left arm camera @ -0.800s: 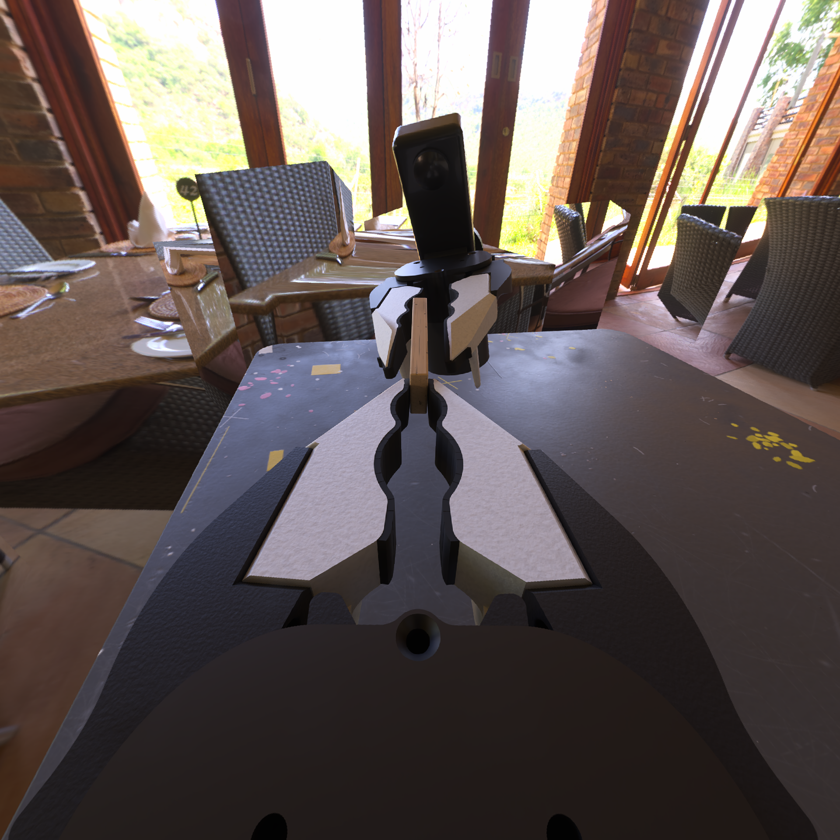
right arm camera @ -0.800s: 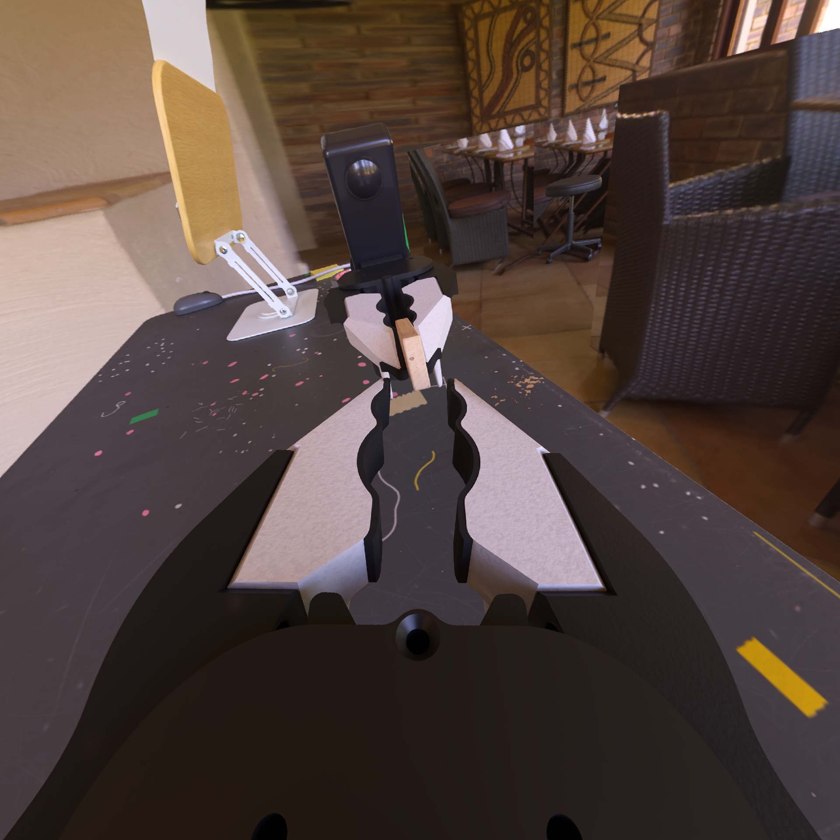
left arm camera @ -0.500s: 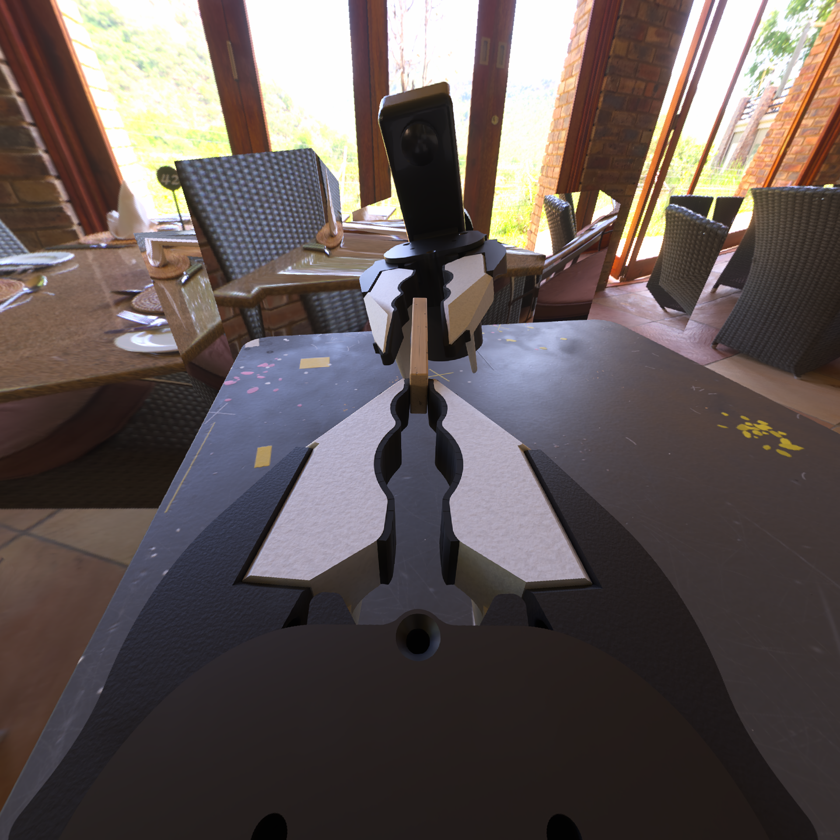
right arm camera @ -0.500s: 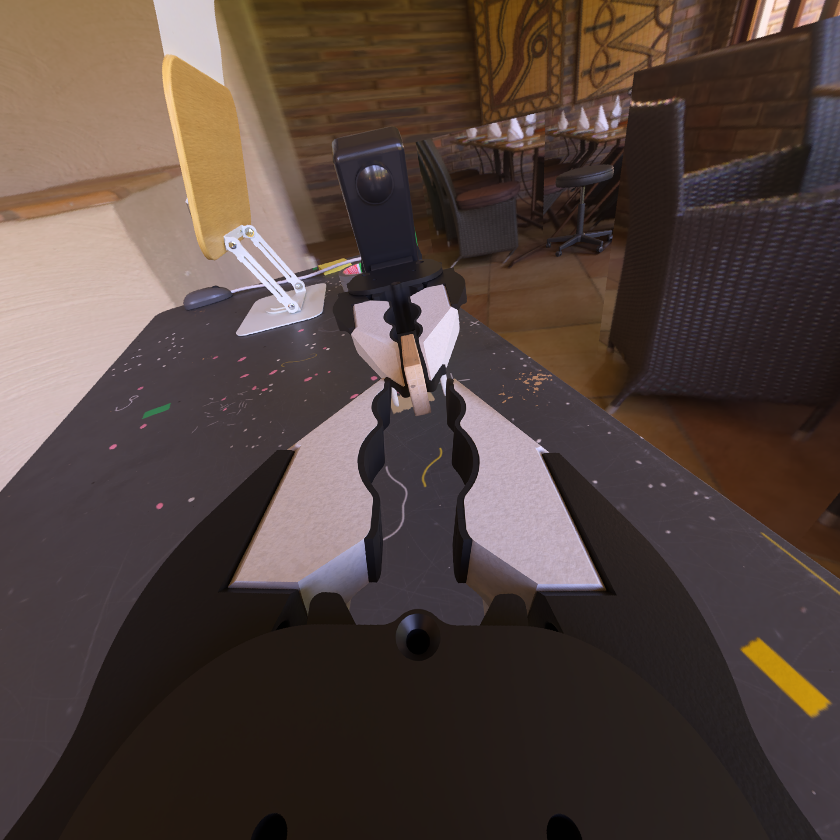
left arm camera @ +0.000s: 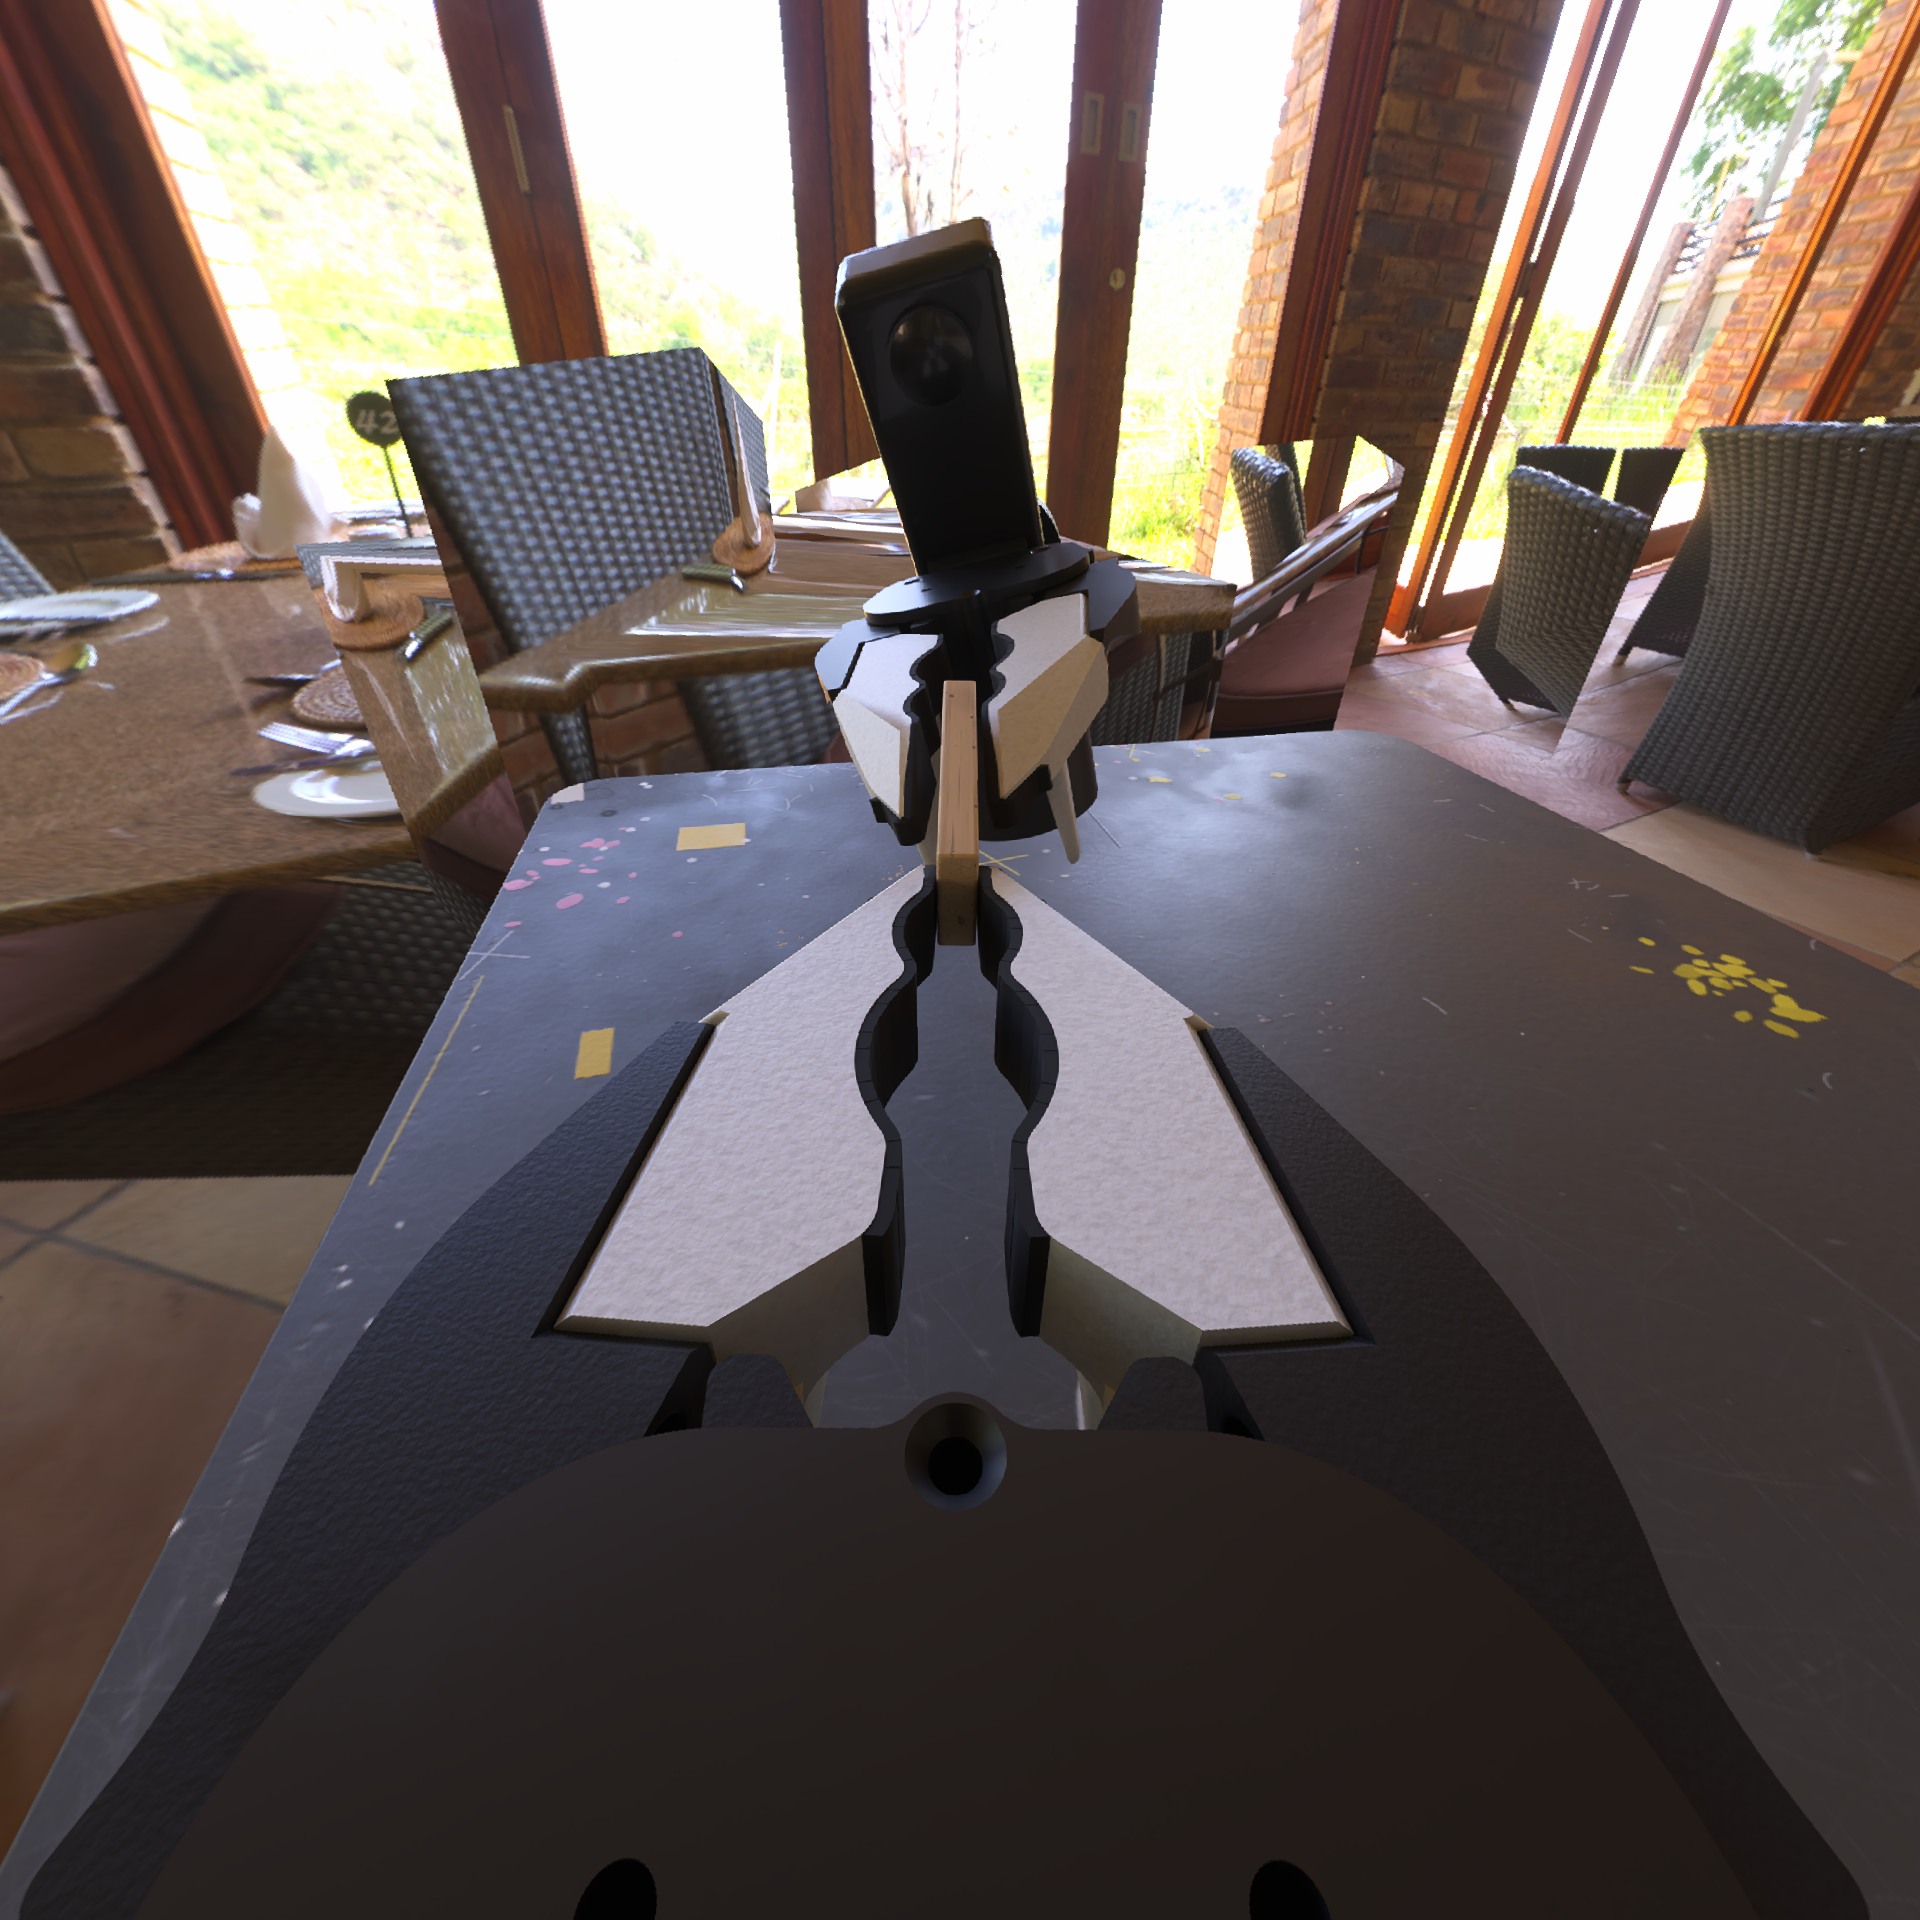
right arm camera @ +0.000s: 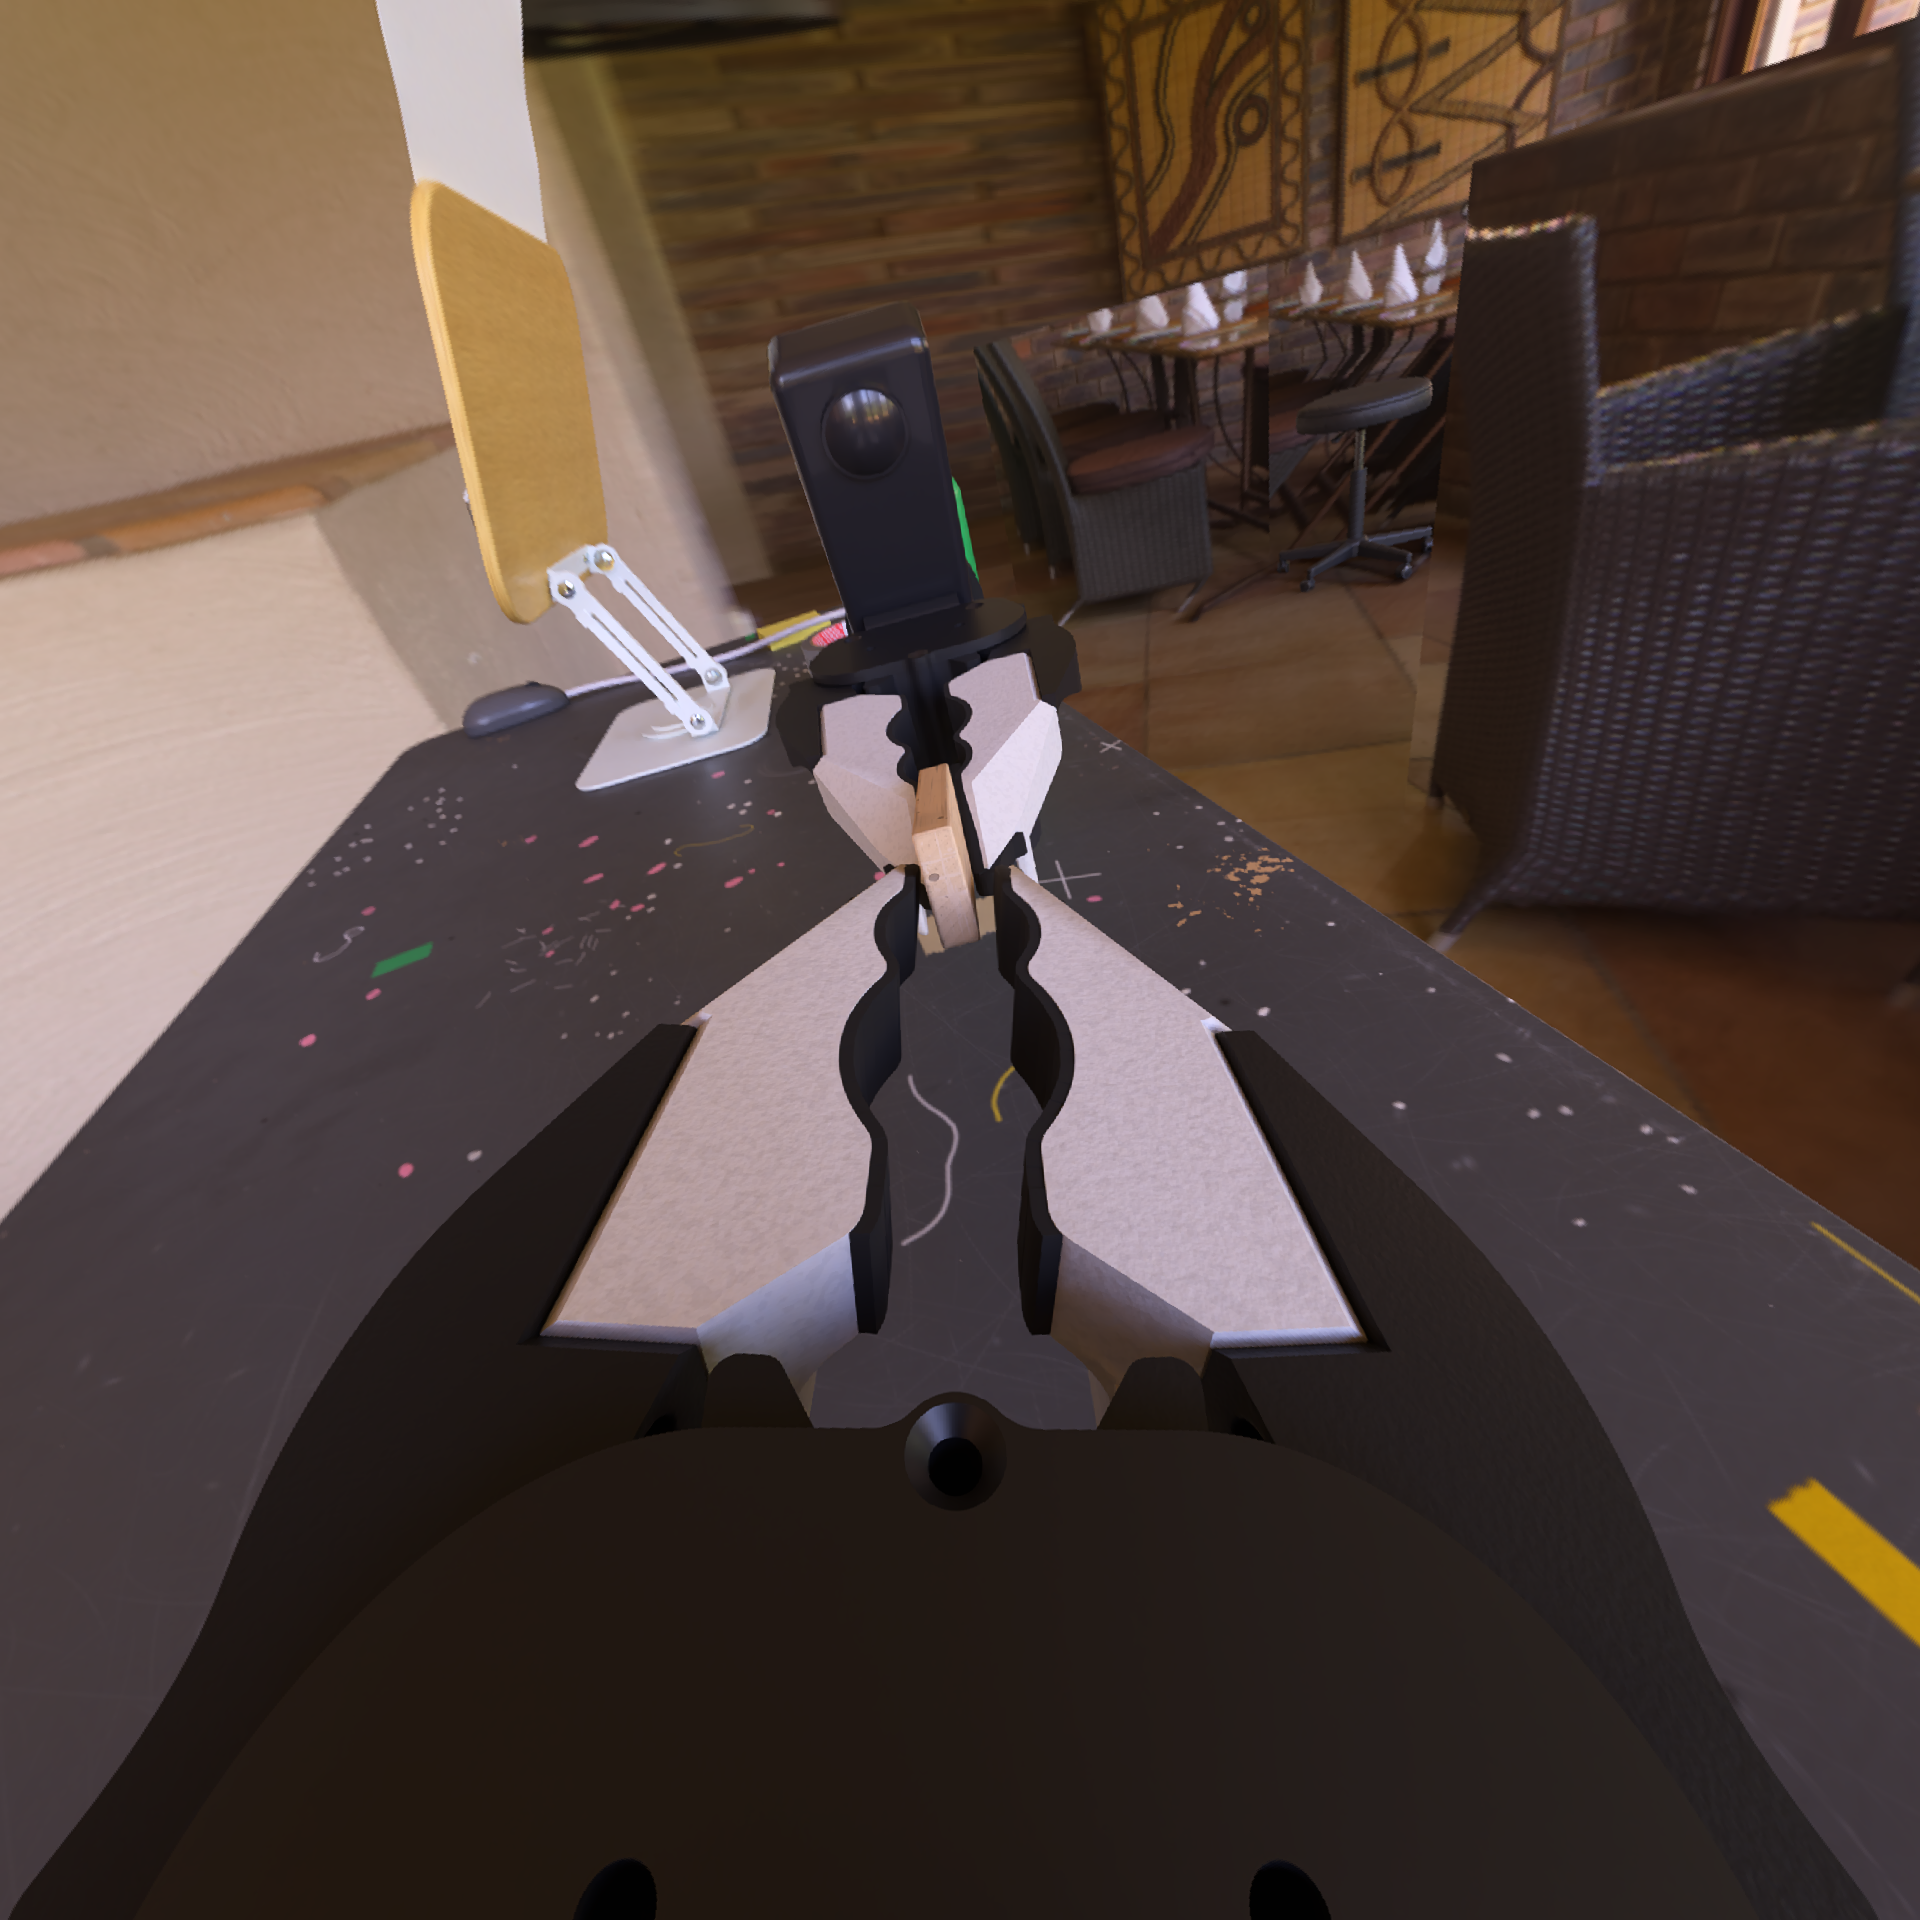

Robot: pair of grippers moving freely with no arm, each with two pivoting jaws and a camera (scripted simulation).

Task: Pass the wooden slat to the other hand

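Observation:
The wooden slat (left arm camera: 957, 790) is a thin pale strip held level above the dark table (left arm camera: 1455, 1039). My left gripper (left arm camera: 956, 906) is shut on its near end. The slat's far end runs between the fingers of my right gripper, which faces me farther off in the left wrist view (left arm camera: 968, 826). In the right wrist view my right gripper (right arm camera: 954, 906) has its fingertips against both sides of the slat's end (right arm camera: 948, 883). The left gripper (right arm camera: 958, 854) faces it, shut on the slat's other end. The two grippers are nearly tip to tip.
A yellow panel on a white hinged stand (right arm camera: 509, 395) and a grey mouse (right arm camera: 514, 707) sit at the table's far corner. Wicker chairs (left arm camera: 582, 499) (right arm camera: 1714, 675) and a set dining table (left arm camera: 156, 779) stand beyond the table edges.
My right gripper has moved in over the slat's end and its fingers have narrowed onto it. The left gripper has kept its hold.

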